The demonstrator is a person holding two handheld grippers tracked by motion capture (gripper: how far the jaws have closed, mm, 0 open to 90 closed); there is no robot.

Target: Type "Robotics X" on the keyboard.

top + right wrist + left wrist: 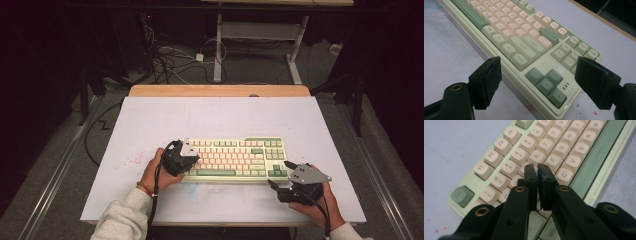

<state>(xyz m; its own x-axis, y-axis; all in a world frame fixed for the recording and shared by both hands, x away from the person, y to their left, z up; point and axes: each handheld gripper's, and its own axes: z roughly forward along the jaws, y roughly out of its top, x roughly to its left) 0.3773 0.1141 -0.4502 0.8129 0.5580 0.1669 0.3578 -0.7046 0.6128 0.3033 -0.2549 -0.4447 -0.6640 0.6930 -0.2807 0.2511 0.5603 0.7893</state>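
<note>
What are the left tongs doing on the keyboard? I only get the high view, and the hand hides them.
Observer: The left tongs are shut, tips together. They point down at the letter keys of the pale green plastic keyboard with cream keys, right beside the cream F key.
Operator: Are they pinching a key?
Observer: No, nothing sits between them. I cannot tell whether the tips touch a key.
Operator: And the right tongs?
Observer: The right tongs stand wide open and hold nothing. They point at the keyboard's corner with the dark green arrow keys.
</note>
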